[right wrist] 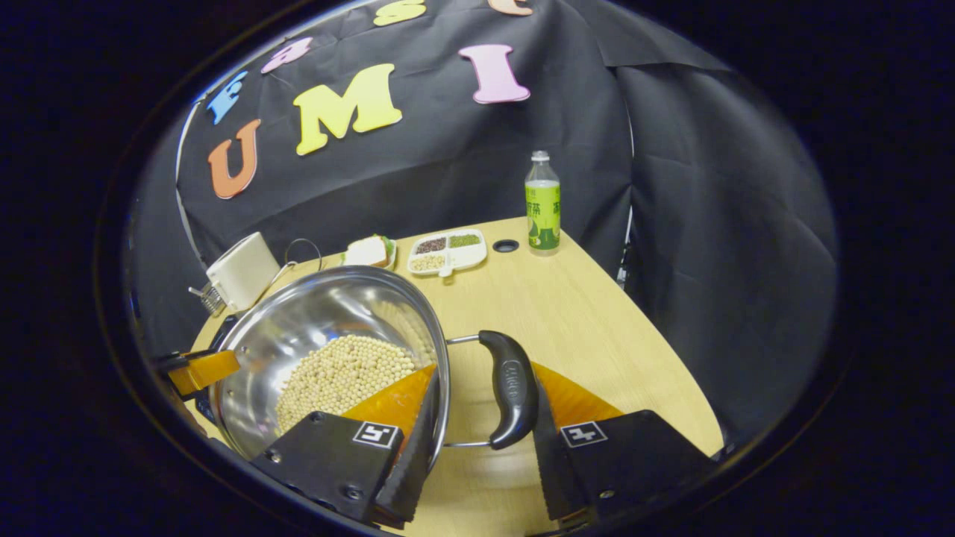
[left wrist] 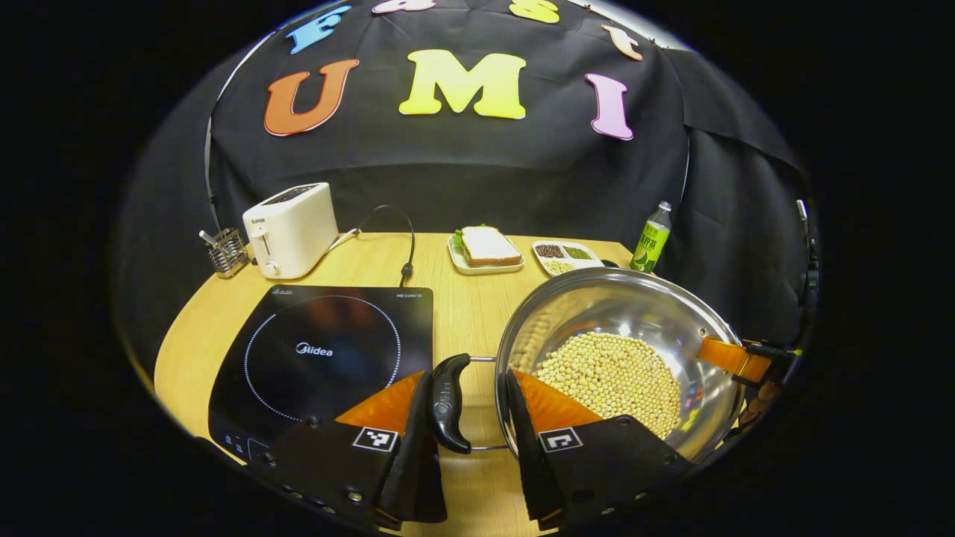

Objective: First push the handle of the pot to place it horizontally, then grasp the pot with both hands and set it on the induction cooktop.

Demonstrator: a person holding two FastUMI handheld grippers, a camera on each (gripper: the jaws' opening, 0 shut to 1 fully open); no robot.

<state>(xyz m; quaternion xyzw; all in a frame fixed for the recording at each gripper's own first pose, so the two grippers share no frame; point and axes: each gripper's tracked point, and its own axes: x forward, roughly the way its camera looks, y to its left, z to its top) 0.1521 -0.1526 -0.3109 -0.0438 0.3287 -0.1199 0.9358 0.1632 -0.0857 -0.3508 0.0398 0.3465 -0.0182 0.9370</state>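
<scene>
A steel pot holding soybeans stands right of the black induction cooktop on the wooden table. My left gripper is shut across the pot's black left handle, with one finger outside the handle and the other over the rim. My right gripper clamps the pot's right handle and the rim of the pot in the same way. Each gripper also shows far off at the pot's opposite side: the right gripper and the left gripper. I cannot tell whether the pot's base touches the table.
At the back stand a white toaster with its cord, a wire holder, a plated sandwich, a divided dish of grains and a green bottle. Bare table lies right of the pot.
</scene>
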